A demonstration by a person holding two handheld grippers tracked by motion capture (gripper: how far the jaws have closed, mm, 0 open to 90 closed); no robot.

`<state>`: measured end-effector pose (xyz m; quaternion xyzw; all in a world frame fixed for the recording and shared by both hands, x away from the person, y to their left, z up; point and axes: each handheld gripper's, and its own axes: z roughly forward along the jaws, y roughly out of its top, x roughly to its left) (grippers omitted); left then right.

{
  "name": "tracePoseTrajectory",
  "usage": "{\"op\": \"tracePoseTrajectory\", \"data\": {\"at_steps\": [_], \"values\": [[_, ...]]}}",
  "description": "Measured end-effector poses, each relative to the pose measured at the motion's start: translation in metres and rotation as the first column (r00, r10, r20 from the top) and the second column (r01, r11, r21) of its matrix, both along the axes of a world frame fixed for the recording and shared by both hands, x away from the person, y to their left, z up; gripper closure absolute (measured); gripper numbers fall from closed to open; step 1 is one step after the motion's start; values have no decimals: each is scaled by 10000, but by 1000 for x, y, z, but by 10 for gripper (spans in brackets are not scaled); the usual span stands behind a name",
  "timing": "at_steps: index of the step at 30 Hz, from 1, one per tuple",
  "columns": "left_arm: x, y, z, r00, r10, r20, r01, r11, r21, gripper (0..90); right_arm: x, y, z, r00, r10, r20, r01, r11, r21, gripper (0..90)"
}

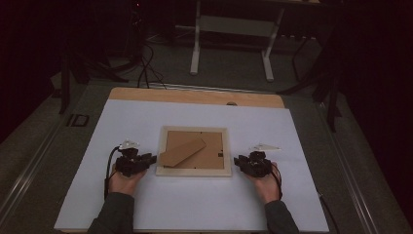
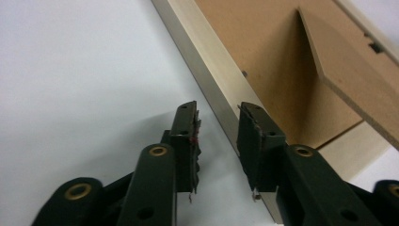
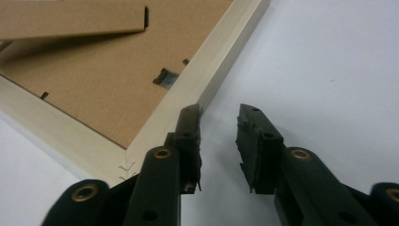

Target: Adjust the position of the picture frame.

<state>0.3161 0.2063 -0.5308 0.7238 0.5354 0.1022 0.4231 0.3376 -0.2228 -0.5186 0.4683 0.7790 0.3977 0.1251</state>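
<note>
Cream frame, brown board, white desk.
The picture frame (image 1: 194, 170) has a pale cream border around a plain brown backing board (image 1: 209, 146) and a matching brown stand flap (image 1: 182, 152). The desk (image 1: 195, 204) is plain white with a tan wooden edge; both the left hand-held gripper (image 1: 152, 158) and the right hand-held gripper (image 1: 237, 161) are black with brass-coloured rivets.

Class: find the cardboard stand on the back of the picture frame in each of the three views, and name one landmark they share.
High view: stand, centre, across the frame's back.
Left gripper view: stand, upper right, lifted off the backing.
Right gripper view: stand, top left.
Shared landmark: the pale wooden frame.
</note>
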Motion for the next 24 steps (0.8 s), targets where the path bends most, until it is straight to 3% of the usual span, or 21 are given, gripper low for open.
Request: {"op": "tracePoseTrajectory", "data": {"at_steps": [2, 4, 13, 20, 24], "values": [[0, 0, 0, 10000, 0, 0, 0, 10000, 0, 654, 0, -2, 1, 10000, -59, 27, 59, 10000, 23, 676], [0, 5, 4, 9999, 119, -74, -122, 9989, -450, 615, 1, -5, 2, 9997, -202, 100, 201, 9998, 68, 618], [-3, 10, 18, 9983, 415, 417, -389, 9973, -620, 543, 1, -9, 5, 9988, -416, 259, 414, 9991, 81, 570], [-9, 13, 30, 9911, 669, 1153, -614, 9968, -504, 516, 0, -13, 8, 9980, -511, 378, 506, 9986, 147, 558], [-11, 16, 36, 9873, 779, 1382, -690, 9953, -685, 501, 0, -13, 7, 9981, -493, 366, 489, 9987, 126, 556]]}}
